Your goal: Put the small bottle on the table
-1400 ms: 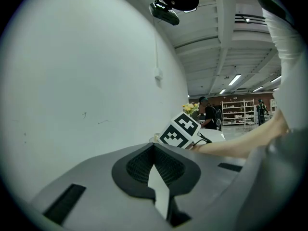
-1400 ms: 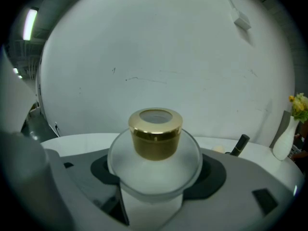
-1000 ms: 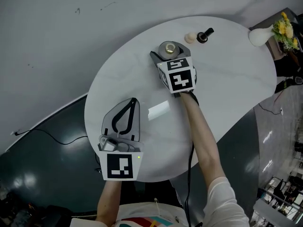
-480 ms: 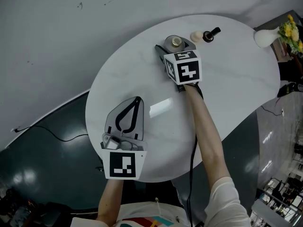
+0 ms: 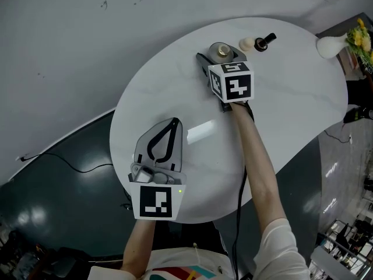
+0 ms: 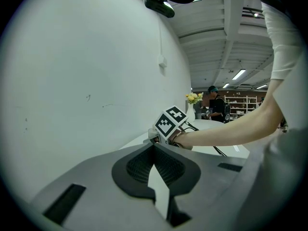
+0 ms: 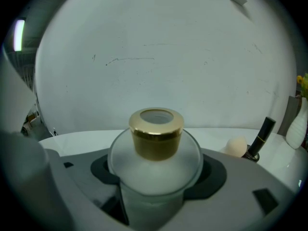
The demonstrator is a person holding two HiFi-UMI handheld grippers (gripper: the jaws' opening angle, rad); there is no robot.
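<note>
R tongs (image 5: 218, 54) clamped on small bottle (image 7: 155, 148) at far side of table (image 5: 291, 98); L tongs (image 5: 171, 128) shut, empty.
Bottle is frosted glass w/ gold cap, upright betw. both jaws of R tongs, which grip its body; can't tell if base touches table. Beige sponge (image 5: 246, 44) & black tube (image 5: 265, 41) sit just beside it on its right, not touching. L tongs at table's near edge, jaws pressed together, nothing in them, well apart from bottle. White vase (image 5: 329, 45) w/ yellow flowers at far right.
</note>
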